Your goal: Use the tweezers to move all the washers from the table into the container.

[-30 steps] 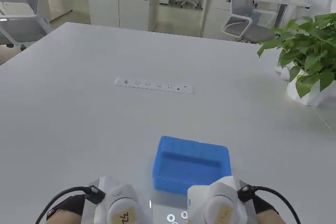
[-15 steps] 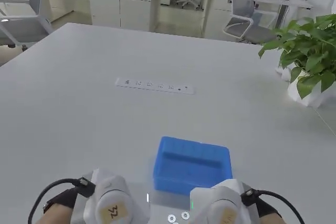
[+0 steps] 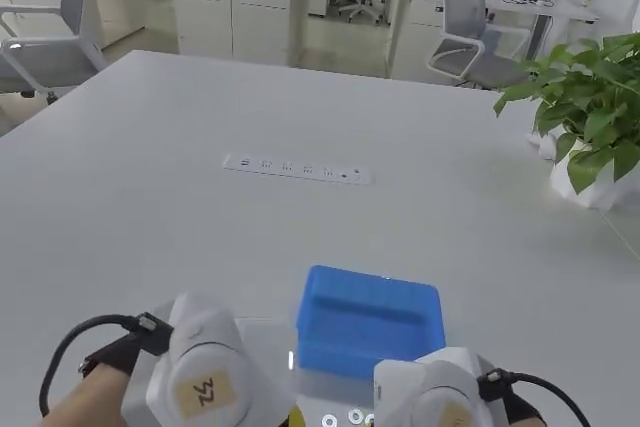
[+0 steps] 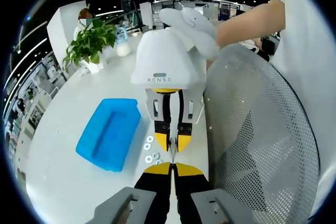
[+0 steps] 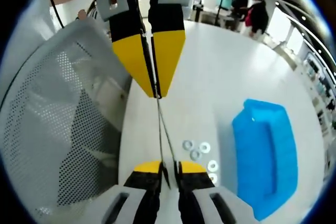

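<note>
White flat-topped table (image 3: 150,207): all items below are borne on it
Grey perforated mesh chair back (image 4: 257,145): seen at the table's near edge, close beside both grippers
Blue rectangular plastic container (image 3: 370,312): set upright on the table, open side up, near the front edge
Left gripper (image 4: 170,169): yellow-tipped jaws pressed together on one end of the tweezers
Right gripper (image 5: 168,170): jaws clamped on the other end, faced tip to tip with the left
Thin metal tweezers (image 5: 163,129): held between the two grippers, above the table
Small silver washers (image 5: 195,155): several, laid flat in a loose cluster on the table, between tweezers and container, outside the container
</note>
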